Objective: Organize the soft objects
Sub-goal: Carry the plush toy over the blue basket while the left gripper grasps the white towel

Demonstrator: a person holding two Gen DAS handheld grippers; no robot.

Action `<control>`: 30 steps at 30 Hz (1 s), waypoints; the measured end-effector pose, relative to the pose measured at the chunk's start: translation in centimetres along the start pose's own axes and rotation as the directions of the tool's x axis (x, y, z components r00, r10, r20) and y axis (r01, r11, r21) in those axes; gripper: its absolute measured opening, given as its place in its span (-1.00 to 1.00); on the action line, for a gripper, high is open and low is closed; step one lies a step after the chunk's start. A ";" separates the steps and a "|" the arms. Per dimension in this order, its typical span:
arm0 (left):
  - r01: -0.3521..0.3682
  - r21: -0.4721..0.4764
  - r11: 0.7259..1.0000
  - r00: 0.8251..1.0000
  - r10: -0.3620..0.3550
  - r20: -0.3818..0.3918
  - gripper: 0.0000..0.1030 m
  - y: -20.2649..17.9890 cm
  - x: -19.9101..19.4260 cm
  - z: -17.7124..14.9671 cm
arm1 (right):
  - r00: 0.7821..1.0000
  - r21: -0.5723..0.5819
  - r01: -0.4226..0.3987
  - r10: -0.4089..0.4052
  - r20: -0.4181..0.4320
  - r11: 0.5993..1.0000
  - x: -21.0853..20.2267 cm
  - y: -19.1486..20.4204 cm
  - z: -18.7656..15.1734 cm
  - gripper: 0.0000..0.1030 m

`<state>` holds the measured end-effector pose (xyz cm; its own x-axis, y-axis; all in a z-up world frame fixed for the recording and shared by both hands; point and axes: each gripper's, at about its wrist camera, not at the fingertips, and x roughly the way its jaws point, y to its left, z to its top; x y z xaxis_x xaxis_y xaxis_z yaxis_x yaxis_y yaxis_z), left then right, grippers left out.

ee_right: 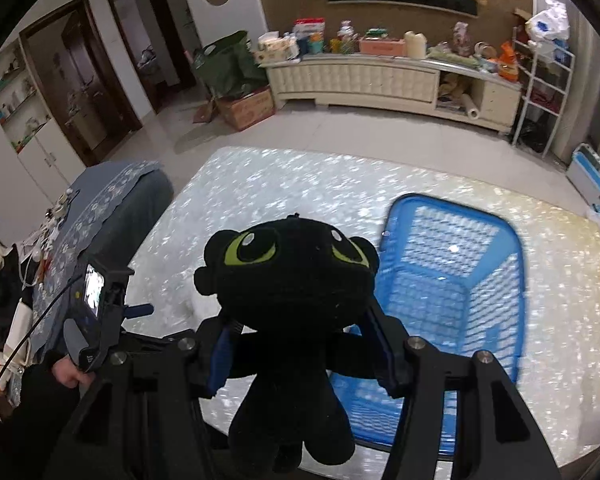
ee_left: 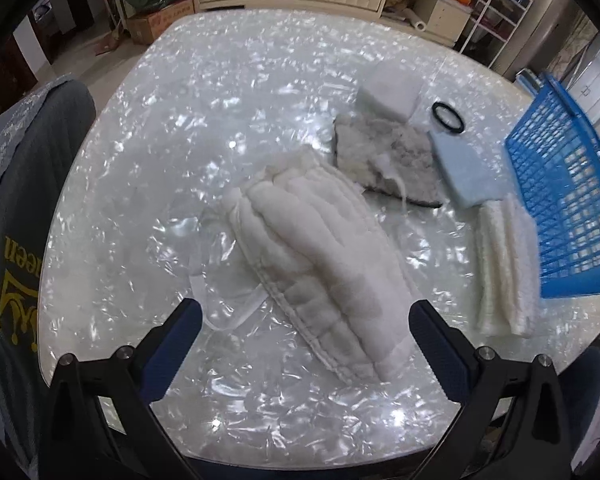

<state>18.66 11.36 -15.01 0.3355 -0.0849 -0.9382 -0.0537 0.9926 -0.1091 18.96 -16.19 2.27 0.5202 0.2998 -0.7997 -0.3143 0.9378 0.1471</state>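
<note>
My left gripper (ee_left: 305, 312) is open, low over the table, its fingers on either side of the near end of a white padded cloth (ee_left: 320, 256). Beyond that lie a grey fluffy piece (ee_left: 388, 156), a white sponge block (ee_left: 388, 96), a pale blue sponge (ee_left: 466, 172), a black ring (ee_left: 448, 117) and a folded white towel (ee_left: 504, 268). My right gripper (ee_right: 300, 344) is shut on a black plush toy with green eyes (ee_right: 292, 280), held above the table next to the blue plastic basket (ee_right: 452, 304), which also shows in the left wrist view (ee_left: 564, 208).
The table (ee_left: 220, 120) has a shiny white pearl surface. A chair with a grey-blue cover (ee_left: 24, 184) stands at its left side. A cream cabinet (ee_right: 380, 80), a metal rack (ee_right: 540, 80) and a cardboard box (ee_right: 248, 108) stand along the far wall.
</note>
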 end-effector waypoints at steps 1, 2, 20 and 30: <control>-0.006 -0.002 1.000 1.000 0.006 -0.008 1.00 0.0 0.4 0.0 | 1.000 0.000 0.010 -0.010 0.005 1.000 -0.3 -0.6 -0.1 0.06; -0.010 -0.004 1.000 1.000 0.010 -0.011 1.00 0.0 0.7 0.1 | 1.000 0.004 0.023 -0.023 0.010 1.000 -0.9 -1.6 -0.1 0.06; -0.044 -0.012 0.999 0.998 0.043 -0.051 0.99 -0.6 5.0 1.8 | 0.987 0.091 0.154 -0.149 -0.065 0.984 1.2 -8.9 -0.1 0.06; -0.049 0.034 0.998 0.998 0.050 -0.037 0.78 -1.6 6.0 3.0 | 0.975 0.058 0.165 -0.154 -0.162 0.984 6.2 -9.8 0.4 0.06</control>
<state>23.62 9.51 -19.45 0.2971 -0.0382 -0.9541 -0.0376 0.9980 -0.0517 25.61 -23.49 -3.89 0.4271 0.1193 -0.8963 -0.1771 0.9831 0.0464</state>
